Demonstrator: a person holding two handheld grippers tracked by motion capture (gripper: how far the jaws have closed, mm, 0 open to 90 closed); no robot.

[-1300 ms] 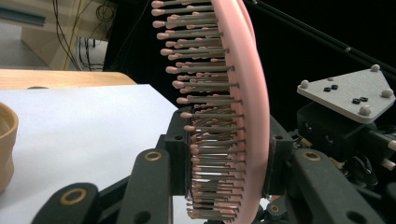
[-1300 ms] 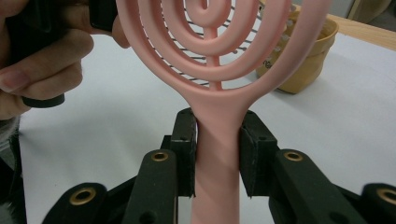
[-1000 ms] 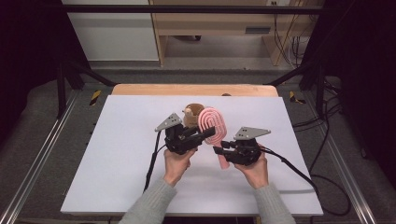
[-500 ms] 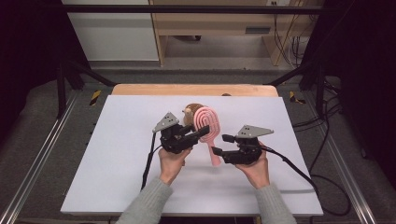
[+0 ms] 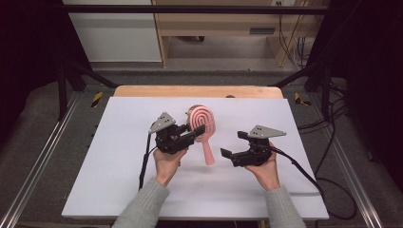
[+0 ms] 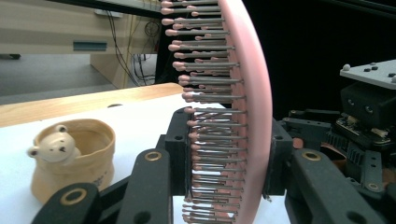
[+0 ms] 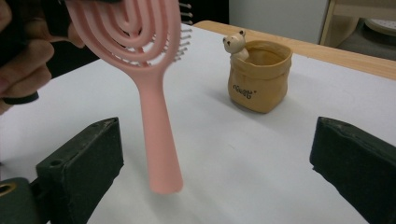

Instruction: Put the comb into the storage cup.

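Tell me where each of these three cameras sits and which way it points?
High view: above the table's near side, looking forward and down; both forearms, left gripper, right gripper.
Left gripper view: rides the left gripper, whose jaws clamp the pink hairbrush.
Right gripper view: rides the right gripper, jaws just opened, brush handle hanging free between them.
Shared: both gripper views show the bear pot.

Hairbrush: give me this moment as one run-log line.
left gripper: shut on hairbrush head | right gripper: jaws just opened, off the handle | hairbrush: held upright above table | bear pot: behind, untouched
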